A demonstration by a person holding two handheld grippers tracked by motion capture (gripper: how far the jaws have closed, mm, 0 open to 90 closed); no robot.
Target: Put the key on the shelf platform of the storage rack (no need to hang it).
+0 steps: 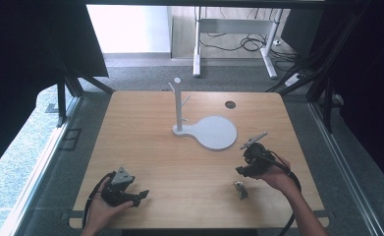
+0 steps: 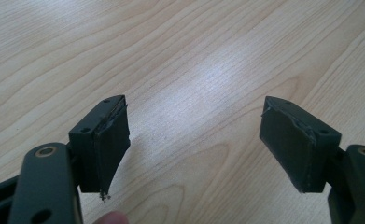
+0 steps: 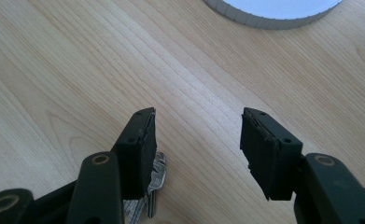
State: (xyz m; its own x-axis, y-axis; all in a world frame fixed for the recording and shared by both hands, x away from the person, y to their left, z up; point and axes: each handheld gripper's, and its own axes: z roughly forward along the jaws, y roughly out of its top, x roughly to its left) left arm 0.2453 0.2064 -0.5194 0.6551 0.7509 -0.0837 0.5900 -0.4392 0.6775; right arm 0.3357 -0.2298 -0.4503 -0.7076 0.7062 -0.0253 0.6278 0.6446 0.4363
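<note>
Lying flat on the worktop at about 5 o'clock from its centre: a small bunch of keys, close to the near edge and well clear of the right edge. In the right gripper view, peeking out from behind the left jaw, keys touching the wood, partly hidden by that jaw.

Hovering just beside the keys at their 1 o'clock: the right hand-held gripper, jaws spread apart with nothing between them, bare wood showing through the gap.

Standing at 12 o'clock from the keys, well apart: a white stand with a round flat base and a thin upright post bearing short pegs, set near the worktop centre. Curving across the top of the right gripper view, the base's ribbed rim.

Sitting at 9 o'clock from the keys, near the front left corner: the left hand-held gripper, held by a hand, jaws wide apart and gripping nothing, pads worn at the edges, a fingertip showing at the bottom of the left gripper view.

Leaving broad open wood between the two hand-held grippers and between the stand and the near edge. Marking the far side at 1 o'clock, a dark round hole.
</note>
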